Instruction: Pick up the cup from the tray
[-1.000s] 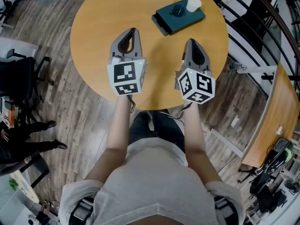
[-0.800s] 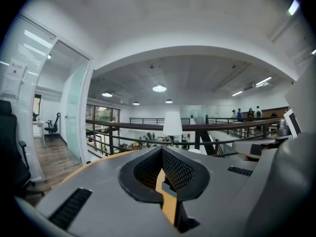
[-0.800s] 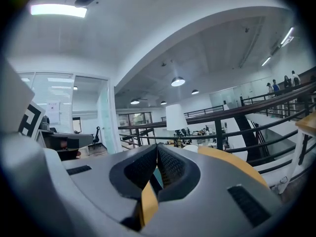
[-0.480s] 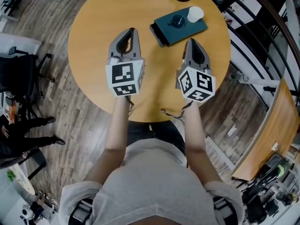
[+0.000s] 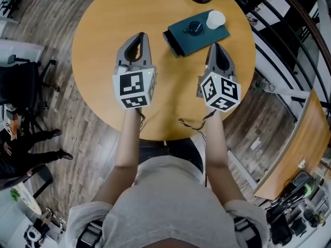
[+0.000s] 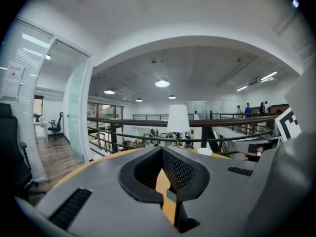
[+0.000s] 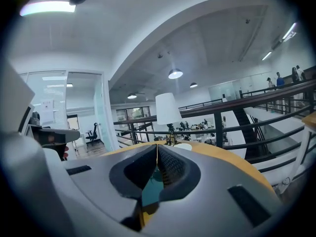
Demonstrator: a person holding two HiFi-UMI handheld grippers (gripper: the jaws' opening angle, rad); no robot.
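Your round wooden counter [image 5: 103,30] carries a teal tray [image 5: 211,34], with the white cup [image 5: 215,19] on its far right corner. Your left hand-held gripper [image 5: 140,35] and right hand-held gripper [image 5: 215,46] are both closed and empty.

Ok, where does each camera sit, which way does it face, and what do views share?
Head view: on the person's head, facing steeply down at the round wooden table, dark teal rectangular tray and white cup; shows forearms, left tool, right tool.
Left gripper view: on the left tool, facing along its shut jaws towards the white-shaded lamp.
Right gripper view: on the right tool, facing along its shut jaws over the tray.
Shared: both gripper views show that lamp.
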